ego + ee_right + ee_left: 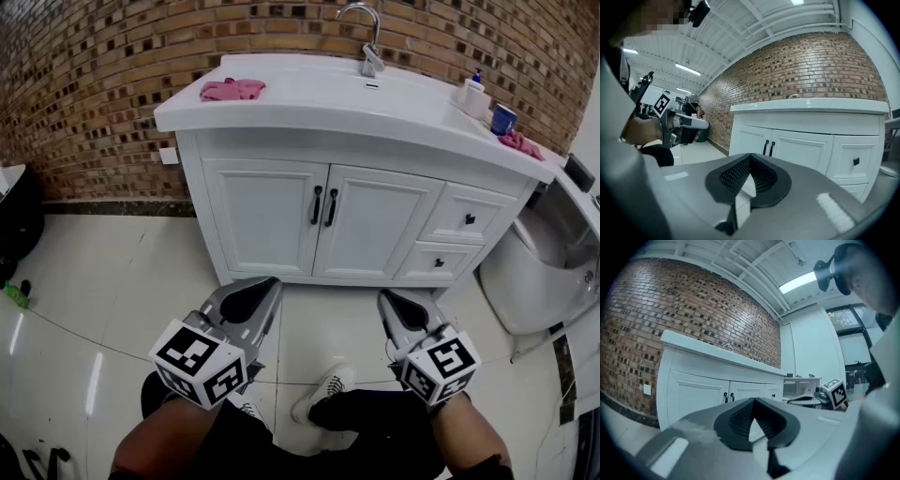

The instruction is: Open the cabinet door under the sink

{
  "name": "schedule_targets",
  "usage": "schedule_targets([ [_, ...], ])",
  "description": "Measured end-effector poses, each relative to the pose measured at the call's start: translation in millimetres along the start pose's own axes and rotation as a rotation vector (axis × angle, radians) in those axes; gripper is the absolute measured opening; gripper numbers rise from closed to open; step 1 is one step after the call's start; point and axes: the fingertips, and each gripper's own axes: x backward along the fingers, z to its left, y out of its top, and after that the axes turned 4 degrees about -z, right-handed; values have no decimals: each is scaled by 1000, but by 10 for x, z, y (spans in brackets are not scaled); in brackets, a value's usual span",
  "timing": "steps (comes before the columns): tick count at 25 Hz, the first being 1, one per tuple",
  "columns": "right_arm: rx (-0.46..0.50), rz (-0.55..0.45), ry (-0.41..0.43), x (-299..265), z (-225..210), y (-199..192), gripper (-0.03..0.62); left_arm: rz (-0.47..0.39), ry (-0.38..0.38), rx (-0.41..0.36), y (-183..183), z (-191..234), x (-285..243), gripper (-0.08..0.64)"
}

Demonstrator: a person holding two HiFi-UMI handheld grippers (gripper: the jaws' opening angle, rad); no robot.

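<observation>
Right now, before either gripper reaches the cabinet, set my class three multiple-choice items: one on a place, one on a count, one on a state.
1. Where on the cabinet doors do the black handles sit? A) side by side at the middle seam B) at the outer edges C) along the tops
2. How many drawers stand beside the doors? A) one B) two C) four
3. How are the doors? A) left open B) right open C) both shut
Key: 1 A, they flank the seam; 2 B, two knobbed fronts are stacked; 3 C, both lie flush.
</observation>
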Motion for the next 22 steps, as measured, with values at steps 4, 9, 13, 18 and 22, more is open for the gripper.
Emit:
schedule_targets([
  [4, 16, -15, 0, -443, -156, 39, 8, 26, 21, -61, -28, 186, -430, 5],
  [9, -4, -2, -7, -911, -354, -48, 9, 46, 50, -71, -130, 499, -872, 5],
  [13, -26, 2, -19, -1211, -506, -132, 18, 65, 80, -81, -305, 775, -1212, 5],
  [18, -13, 30, -37, -1549, -663, -279, 48, 63, 77, -51, -492, 997, -1553, 22],
  [22, -31, 37, -46, -1788, -758, -389, 52, 62, 69, -40, -556, 1129, -1776, 42],
])
